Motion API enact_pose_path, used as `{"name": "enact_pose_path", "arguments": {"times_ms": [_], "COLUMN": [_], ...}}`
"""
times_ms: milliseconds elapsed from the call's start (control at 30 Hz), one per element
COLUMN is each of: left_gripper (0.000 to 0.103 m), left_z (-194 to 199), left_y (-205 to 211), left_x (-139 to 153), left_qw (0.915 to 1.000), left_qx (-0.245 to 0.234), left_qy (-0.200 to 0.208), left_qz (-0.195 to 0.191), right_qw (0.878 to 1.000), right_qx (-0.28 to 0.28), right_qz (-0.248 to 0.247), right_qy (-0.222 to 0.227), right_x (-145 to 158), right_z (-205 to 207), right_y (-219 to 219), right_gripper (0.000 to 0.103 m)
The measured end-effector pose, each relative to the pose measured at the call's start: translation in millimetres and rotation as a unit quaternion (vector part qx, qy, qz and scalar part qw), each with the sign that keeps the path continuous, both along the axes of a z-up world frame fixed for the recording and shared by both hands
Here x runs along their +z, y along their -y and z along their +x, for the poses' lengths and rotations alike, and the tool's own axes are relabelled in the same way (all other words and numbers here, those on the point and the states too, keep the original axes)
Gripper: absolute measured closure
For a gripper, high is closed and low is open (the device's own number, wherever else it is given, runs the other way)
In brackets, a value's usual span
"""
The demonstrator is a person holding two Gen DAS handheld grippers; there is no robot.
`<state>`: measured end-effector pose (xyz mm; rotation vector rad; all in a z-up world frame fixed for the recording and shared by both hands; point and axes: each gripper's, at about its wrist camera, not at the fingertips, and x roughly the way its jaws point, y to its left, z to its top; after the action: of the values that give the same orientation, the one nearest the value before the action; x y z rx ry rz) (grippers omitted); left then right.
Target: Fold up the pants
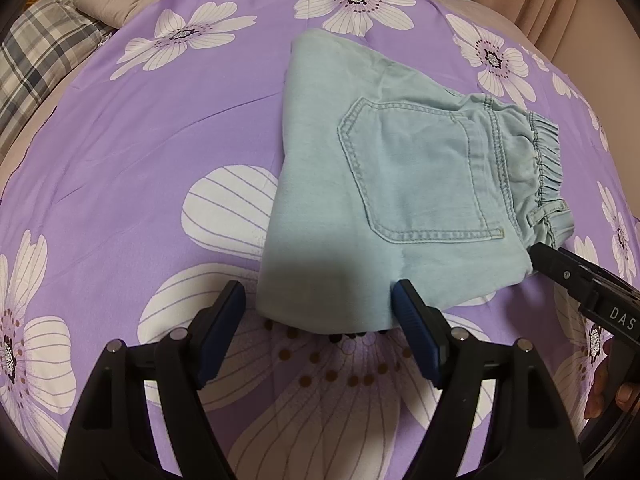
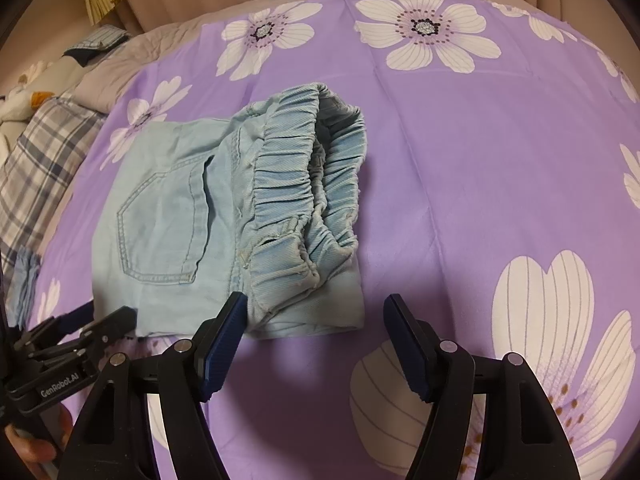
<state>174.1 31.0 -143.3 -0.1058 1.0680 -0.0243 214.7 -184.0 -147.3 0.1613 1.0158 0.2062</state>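
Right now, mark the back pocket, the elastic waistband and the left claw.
back pocket (image 1: pixel 420 172): left wrist view, middle of the stitched patch.
elastic waistband (image 2: pixel 288 184): right wrist view, gathered outer band.
left claw (image 1: pixel 320 312): left wrist view, midway between its open blue fingertips.

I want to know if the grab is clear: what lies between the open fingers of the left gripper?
The near edge of the folded pants lies between the left gripper's open fingers, over the flowered sheet; the left wrist view shows it.
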Motion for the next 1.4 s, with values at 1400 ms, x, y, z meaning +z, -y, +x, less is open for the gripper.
{"name": "enact_pose_path", "arguments": {"times_ms": [1400], "left_gripper": [0.009], "left_z": [-44], "left_y": [8], "left_x": [33], "left_qw": [0.9991], "left_qx": [0.006], "left_qy": [0.026], "left_qz": [0.034], "right_qw": [0.999], "right_qx": [0.007], "right_qz": [-0.001], "right_qy": [0.033], "right_x": [31], "right_z": [-37], "right_y": [5], "right_gripper": [0.034]}}
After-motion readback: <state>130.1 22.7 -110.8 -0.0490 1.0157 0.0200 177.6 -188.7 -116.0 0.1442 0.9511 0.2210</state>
